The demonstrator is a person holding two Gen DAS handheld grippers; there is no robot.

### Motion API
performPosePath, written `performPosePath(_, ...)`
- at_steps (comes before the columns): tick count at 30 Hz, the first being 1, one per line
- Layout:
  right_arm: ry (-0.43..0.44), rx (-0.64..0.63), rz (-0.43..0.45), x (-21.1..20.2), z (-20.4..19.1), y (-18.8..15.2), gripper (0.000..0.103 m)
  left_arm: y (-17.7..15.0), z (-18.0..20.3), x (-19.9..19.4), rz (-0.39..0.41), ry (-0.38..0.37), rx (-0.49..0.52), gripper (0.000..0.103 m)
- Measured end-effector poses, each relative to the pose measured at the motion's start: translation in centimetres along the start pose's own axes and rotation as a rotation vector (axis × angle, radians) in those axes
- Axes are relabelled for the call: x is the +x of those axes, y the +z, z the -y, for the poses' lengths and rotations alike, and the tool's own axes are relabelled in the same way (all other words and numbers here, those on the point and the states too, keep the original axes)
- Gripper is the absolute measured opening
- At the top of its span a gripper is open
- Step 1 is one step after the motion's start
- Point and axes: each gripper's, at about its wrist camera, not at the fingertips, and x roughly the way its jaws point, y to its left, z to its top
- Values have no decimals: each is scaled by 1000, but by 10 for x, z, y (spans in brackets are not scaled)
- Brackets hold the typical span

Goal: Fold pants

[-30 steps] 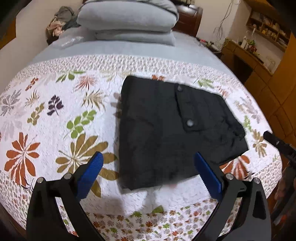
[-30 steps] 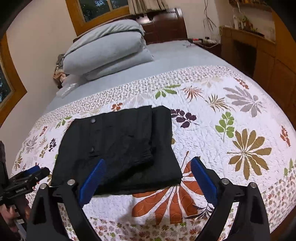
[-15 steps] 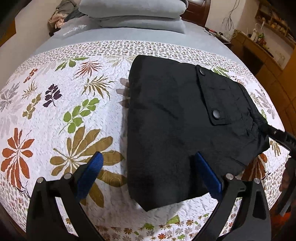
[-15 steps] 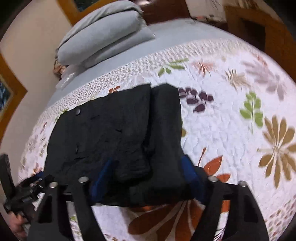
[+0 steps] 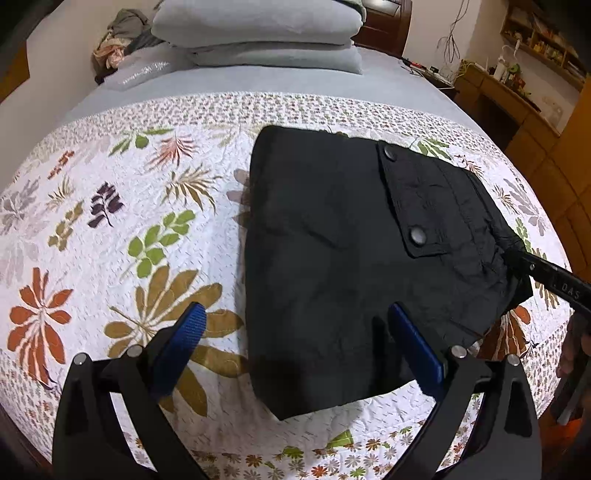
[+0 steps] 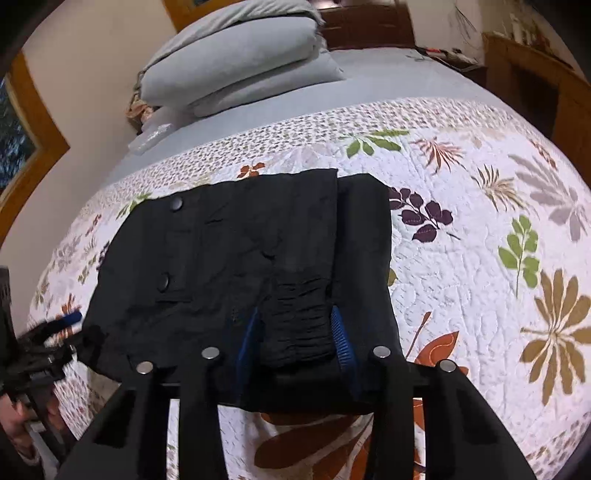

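Note:
Black folded pants with a snap-button pocket flap lie on the floral quilt. My left gripper is open; its right pad rests over the pants' near edge, its left pad over the quilt. In the right wrist view my right gripper has closed in on the gathered waistband at the near edge of the pants, both blue pads pressing on the cloth. The right gripper also shows in the left wrist view as a black bar at the pants' right corner.
Grey stacked pillows and a clothes heap lie at the head of the bed. A wooden desk and shelves stand at the right. The left gripper shows at the left edge of the right wrist view.
The right gripper moved in over the waistband and its jaws narrowed from wide open to pinching the cloth. The left gripper moved forward to the pants' near edge and stayed open.

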Motion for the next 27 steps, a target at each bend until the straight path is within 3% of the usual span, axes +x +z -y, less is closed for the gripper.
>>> performPosePath(3,14,3,12,-2,0,-3,43,1,-1,-8,22,18,-1,100)
performPosePath(7,-47,25,61,-22,-5,-8,84,2,0,-21,32,-9,-11,100)
performPosePath(10,-172,-55,127,-47,-23,-11,93,2,3,-36,56,-33,-12,100)
performPosePath(14,-294,-101,196,-77,-41,-20,98,1,10,-54,89,-42,-11,100)
performPosePath(27,-273,-159,232,-114,-77,-52,99,-11,25,-99,113,-44,2,100)
